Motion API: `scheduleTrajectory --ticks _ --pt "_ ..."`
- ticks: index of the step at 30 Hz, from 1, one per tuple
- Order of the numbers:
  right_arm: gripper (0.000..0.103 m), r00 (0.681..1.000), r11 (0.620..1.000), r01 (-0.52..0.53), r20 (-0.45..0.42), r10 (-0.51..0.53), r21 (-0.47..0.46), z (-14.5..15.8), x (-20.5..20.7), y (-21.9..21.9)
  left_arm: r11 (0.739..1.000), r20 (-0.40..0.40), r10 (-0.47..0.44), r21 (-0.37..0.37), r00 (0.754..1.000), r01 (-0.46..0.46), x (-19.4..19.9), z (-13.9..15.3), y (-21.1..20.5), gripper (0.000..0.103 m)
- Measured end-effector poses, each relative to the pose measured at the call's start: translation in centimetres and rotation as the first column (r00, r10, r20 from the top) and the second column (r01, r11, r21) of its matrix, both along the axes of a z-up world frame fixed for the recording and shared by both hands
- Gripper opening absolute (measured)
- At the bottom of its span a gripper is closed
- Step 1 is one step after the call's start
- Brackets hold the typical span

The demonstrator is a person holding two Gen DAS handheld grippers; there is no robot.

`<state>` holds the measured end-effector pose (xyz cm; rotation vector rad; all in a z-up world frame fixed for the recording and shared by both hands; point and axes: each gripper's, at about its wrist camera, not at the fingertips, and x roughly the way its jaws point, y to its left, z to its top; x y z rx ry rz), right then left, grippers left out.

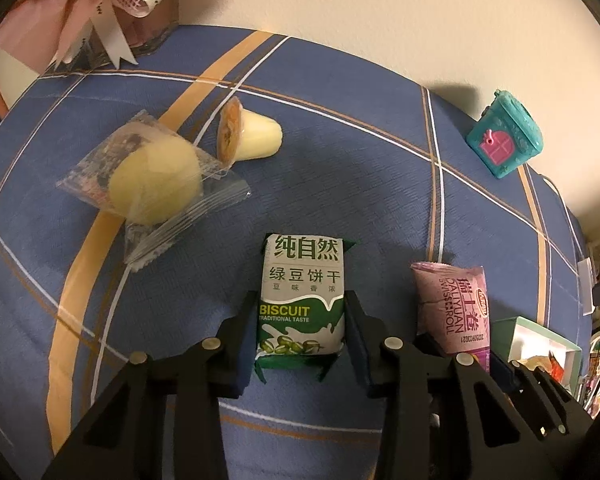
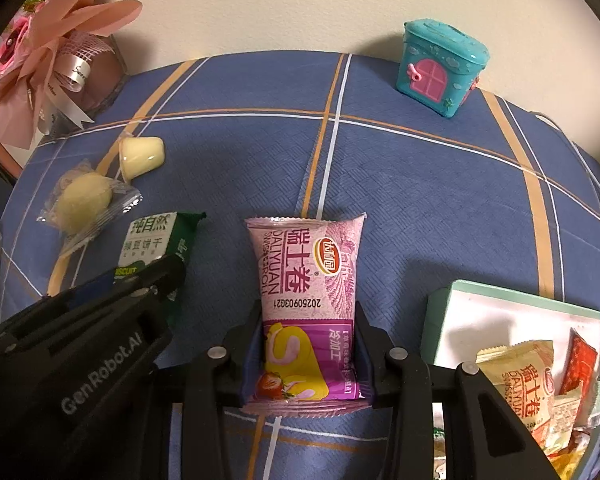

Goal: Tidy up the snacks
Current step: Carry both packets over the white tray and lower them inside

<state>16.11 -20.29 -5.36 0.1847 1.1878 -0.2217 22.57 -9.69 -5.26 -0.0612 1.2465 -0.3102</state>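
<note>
A green and white biscuit packet (image 1: 302, 280) lies on the blue plaid cloth (image 1: 340, 160). My left gripper (image 1: 302, 302) is shut on its lower half, one finger against each long side. To its right lies a pink Swiss roll packet (image 2: 306, 264), and my right gripper (image 2: 308, 312) is shut on it in the same way. The left wrist view shows that pink packet (image 1: 452, 308) close beside the biscuit packet. In the right wrist view the left gripper's body hides the lower end of the biscuit packet (image 2: 148, 240).
A mint-rimmed white box (image 2: 520, 294) holding several snack packets stands at the near right. A clear-wrapped round cake (image 1: 152, 180) and a tipped jelly cup (image 1: 256, 136) lie at the left. A teal house-shaped box (image 2: 440, 64) and a pink bouquet (image 2: 52, 48) stand by the wall.
</note>
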Motion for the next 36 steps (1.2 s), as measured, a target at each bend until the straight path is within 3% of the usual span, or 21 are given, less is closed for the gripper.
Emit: scheduleTrajectory --ticks 15,27,36 --pt "0.041 0.999 0.999 0.032 0.026 -0.032 0.011 3.1 -4.1 -0.5 0.999 -0.027 0.041 -0.023 0.999 -0.042 -3.4 3.2 1.0 0.041" --pt "0.041 0.992 0.993 0.113 0.044 -0.115 0.037 5.8 -9.5 -4.2 1.000 0.012 -0.009 -0.017 1.000 0.009 -7.5 6.5 -0.1 0.041" --pt "0.041 0.977 0.981 0.192 0.088 -0.194 0.032 8.5 -12.9 -9.0 0.994 0.042 -0.108 0.002 0.993 0.108 -10.8 7.9 -3.9 0.041"
